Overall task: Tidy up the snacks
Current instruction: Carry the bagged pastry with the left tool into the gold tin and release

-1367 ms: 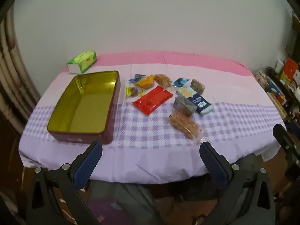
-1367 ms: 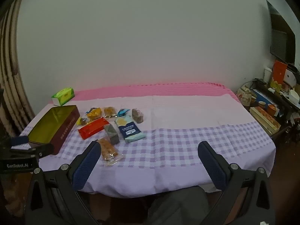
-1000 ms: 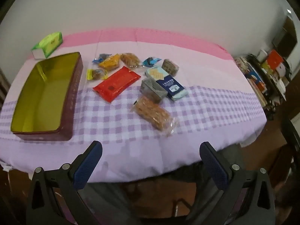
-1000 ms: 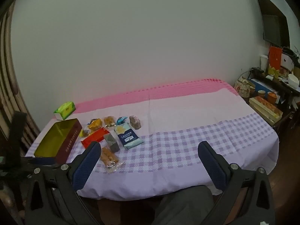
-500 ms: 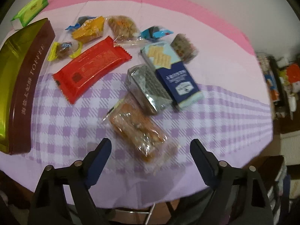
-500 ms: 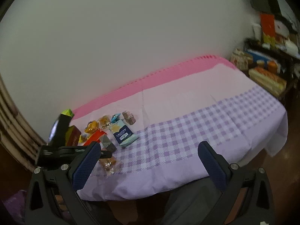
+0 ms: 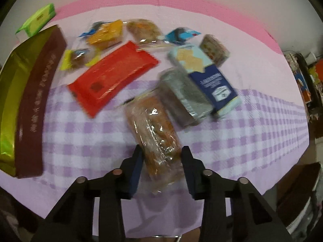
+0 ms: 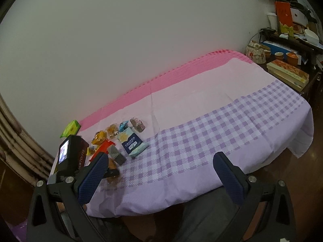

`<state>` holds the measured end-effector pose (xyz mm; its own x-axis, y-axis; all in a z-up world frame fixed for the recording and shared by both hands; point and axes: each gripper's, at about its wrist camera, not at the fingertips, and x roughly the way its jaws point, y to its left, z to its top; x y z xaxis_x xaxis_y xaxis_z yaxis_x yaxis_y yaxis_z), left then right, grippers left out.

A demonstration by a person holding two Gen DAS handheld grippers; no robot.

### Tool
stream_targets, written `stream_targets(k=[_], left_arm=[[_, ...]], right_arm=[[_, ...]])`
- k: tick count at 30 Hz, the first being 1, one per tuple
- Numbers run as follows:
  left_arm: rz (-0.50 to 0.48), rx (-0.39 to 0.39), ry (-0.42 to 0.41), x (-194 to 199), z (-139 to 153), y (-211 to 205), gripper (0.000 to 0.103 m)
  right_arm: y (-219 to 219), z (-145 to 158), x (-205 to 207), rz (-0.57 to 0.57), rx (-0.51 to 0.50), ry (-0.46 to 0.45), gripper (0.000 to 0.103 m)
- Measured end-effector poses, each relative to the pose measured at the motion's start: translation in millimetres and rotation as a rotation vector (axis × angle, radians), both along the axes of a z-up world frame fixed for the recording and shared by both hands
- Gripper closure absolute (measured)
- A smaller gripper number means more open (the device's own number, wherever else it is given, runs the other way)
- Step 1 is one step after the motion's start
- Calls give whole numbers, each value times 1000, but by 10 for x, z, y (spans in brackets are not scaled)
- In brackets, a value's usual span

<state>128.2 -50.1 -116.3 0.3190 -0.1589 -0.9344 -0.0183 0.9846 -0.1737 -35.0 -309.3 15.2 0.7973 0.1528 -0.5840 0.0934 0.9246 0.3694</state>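
Observation:
Several wrapped snacks lie on the checked cloth: a red pack [image 7: 113, 76], a grey pack [image 7: 183, 94], a blue cracker pack [image 7: 203, 74] and smaller ones behind. A clear pack of brown biscuits [image 7: 155, 133] lies nearest. My left gripper [image 7: 162, 157] has its jaws narrowed around the near end of the biscuit pack; the fingers sit at its sides. The open gold tin [image 7: 18, 92] stands at the left. My right gripper [image 8: 159, 173] is open and empty, above the table's front edge, right of the snacks [image 8: 131, 143].
A green tissue box [image 7: 37, 20] sits behind the tin. A side shelf [image 8: 288, 68] with books, cups and a teapot stands beyond the table's right end. The wall runs along the back.
My left gripper has moved down and forward onto the biscuit pack, and its jaws have narrowed around it. The right gripper has stayed open and hardly moved.

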Motion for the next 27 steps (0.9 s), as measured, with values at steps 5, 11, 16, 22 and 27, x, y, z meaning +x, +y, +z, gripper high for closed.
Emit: stream_targets(k=[5, 11, 16, 22, 27], left_arm=[[-3, -16, -36, -245, -53, 369, 67], [-39, 4, -112, -606, 47, 610, 67], [-53, 37, -166, -737, 313, 530, 67], [-30, 60, -213, -608, 659, 509, 67], [7, 87, -265, -569, 902, 677, 67]], right_arm=[[10, -44, 25, -4, 5, 14, 0], [95, -111, 48, 22, -15, 32, 0], [206, -204, 86, 58, -36, 63, 0], [355, -311, 117, 107, -73, 99, 0], [430, -438, 154, 129, -91, 146, 0]])
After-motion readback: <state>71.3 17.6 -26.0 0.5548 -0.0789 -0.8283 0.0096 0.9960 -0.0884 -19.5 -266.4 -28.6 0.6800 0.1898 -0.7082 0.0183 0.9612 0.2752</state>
